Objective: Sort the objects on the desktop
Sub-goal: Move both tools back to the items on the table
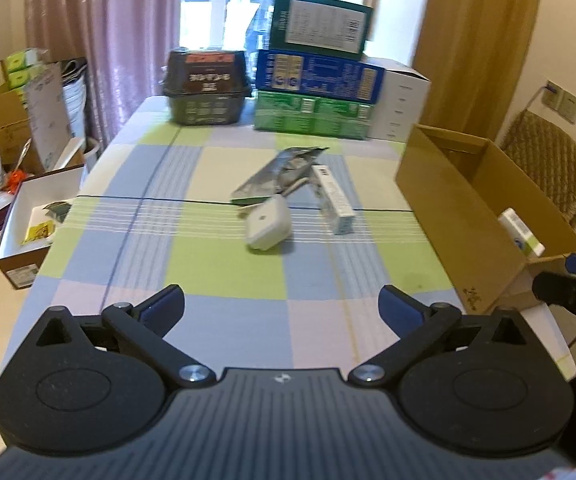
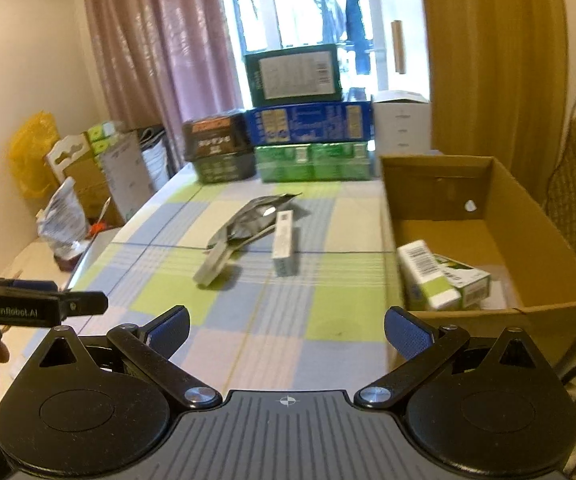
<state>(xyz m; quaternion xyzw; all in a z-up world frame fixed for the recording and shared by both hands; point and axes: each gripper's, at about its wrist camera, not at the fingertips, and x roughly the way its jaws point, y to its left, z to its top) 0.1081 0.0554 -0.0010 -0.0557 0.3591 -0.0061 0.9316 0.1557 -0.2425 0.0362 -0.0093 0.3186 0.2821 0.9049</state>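
On the checked tablecloth point(image 1: 224, 264) lie a white square device point(image 1: 266, 227), a silver foil pouch point(image 1: 280, 174) and a long white carton point(image 1: 334, 200). The same device point(image 2: 214, 264), pouch point(image 2: 252, 216) and carton point(image 2: 284, 246) show in the right wrist view. A brown cardboard box point(image 1: 460, 196) stands at the table's right; in it lie green-and-white packets point(image 2: 440, 276). My left gripper point(image 1: 282, 306) hovers open and empty over the near table. My right gripper point(image 2: 287, 332) is open and empty too, beside the cardboard box point(image 2: 504, 216).
Stacked green and blue cartons point(image 1: 320, 80) and a dark basket point(image 1: 206, 92) line the far edge by the window. On the floor at left sit an open white box point(image 1: 36, 220), bags and cardboard. A woven chair point(image 1: 552, 164) stands right of the box.
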